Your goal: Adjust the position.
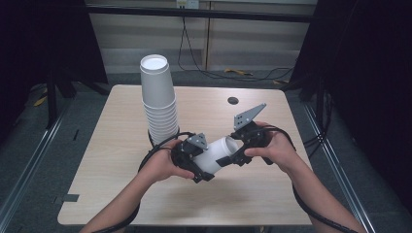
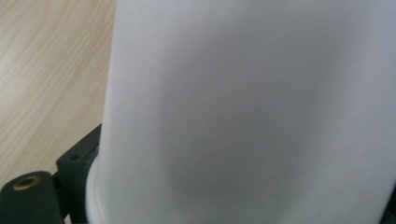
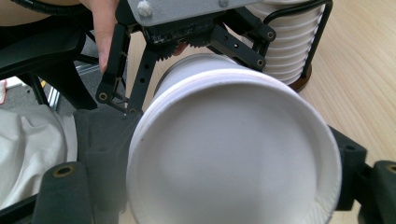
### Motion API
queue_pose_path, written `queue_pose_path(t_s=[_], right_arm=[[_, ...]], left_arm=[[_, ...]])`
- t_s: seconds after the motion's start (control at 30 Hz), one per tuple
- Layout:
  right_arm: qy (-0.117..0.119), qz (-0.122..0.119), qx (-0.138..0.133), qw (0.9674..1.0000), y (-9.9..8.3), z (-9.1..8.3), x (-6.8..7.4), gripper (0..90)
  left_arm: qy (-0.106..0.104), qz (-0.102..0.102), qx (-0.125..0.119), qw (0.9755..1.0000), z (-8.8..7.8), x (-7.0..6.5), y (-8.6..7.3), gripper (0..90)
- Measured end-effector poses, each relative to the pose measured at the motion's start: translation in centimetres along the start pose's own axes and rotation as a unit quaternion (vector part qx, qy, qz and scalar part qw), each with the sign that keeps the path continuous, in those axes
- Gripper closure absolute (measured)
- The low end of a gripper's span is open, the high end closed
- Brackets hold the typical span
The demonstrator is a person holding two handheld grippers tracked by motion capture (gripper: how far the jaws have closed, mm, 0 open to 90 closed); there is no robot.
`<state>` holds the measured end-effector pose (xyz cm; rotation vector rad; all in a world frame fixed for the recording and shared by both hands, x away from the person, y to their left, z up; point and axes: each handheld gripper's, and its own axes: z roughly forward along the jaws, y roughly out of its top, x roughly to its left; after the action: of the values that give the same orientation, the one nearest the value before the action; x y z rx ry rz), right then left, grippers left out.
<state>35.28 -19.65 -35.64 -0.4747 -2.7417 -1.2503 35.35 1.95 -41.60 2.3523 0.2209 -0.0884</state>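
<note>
- High view: a white paper cup (image 1: 216,156) lies on its side in the air just above the counter (image 1: 111,184), held between the two claws. The left claw (image 1: 197,165) grips one end, the right claw (image 1: 232,158) the other. A tall stack of cups (image 1: 159,102) stands upright in a wire holder, just behind the left hand (image 1: 163,167) and apart from the held cup.
- Left gripper view: the cup's white wall (image 2: 247,112) sits right against the camera, with a black jaw touching its lower left edge. The left claw looks clamped on the cup.
- Right gripper view: the cup's flat bottom (image 3: 233,163) faces the camera, with black jaws hugging both sides, so the right claw looks clamped on the cup near its base. The left claw's linkage (image 3: 187,32) grips the far end, and the stack (image 3: 289,42) stands beyond.
- Judgement: the step in hand looks like pulling apart nested cups, or passing one across. Next, a straight, gentle pull along the cup's axis, without crushing the thin wall.
</note>
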Motion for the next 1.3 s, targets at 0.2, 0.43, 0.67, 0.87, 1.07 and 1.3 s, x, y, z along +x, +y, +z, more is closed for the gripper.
queue_pose_path(t_s=[0.2, 0.43, 0.67, 0.87, 1.07, 1.3], right_arm=[[-0.006, -0.005, 0.019, 0.9998, -0.05, 0.20, 0.13, 21.1], [-0.020, -0.027, 0.061, 0.9976, -0.06, 0.45, 0.24, 17.7], [-0.026, -0.034, 0.084, 0.9956, -0.05, 0.37, 0.22, 14.9], [-0.034, -0.044, 0.123, 0.9908, 0.20, 0.58, 0.45, 14.9], [-0.040, -0.052, 0.149, 0.9867, 0.48, 0.71, 0.64, 15.1], [-0.052, -0.067, 0.195, 0.9772, 0.77, 0.85, 0.93, 15.2]], left_arm=[[-0.004, -0.009, 0.013, 0.9999, -0.10, -0.01, -0.07, 10.5], [-0.005, -0.021, 0.022, 0.9995, -0.18, 0.02, -0.16, 10.9], [-0.009, -0.022, 0.033, 0.9992, -0.16, -0.15, -0.11, 12.0], [0.000, -0.017, 0.053, 0.9985, -0.37, -0.34, 0.24, 12.8], [0.004, -0.013, 0.064, 0.9979, -0.55, -0.32, 0.36, 13.2], [0.007, -0.007, 0.088, 0.9960, -0.58, -0.37, 0.56, 13.6]])
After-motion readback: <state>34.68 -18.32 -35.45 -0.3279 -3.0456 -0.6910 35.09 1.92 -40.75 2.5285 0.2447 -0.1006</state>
